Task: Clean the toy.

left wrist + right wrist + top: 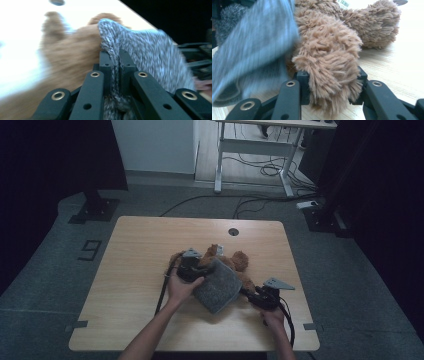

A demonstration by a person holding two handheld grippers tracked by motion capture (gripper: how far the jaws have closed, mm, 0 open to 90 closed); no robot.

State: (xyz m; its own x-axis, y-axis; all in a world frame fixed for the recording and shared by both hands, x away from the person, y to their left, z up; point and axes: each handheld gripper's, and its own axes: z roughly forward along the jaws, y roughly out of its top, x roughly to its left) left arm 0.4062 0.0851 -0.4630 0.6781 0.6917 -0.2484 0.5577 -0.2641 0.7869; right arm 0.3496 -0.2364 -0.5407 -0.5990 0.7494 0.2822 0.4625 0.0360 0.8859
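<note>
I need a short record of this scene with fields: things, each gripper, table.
things: brown plush toy; grey knit cloth
left gripper: shut on an edge of the cloth, which drapes over the toy
right gripper: shut on a furry limb of the toy
toy: lies on the table, partly under the cloth
table: light wood, with a round hole near the far edge
</note>
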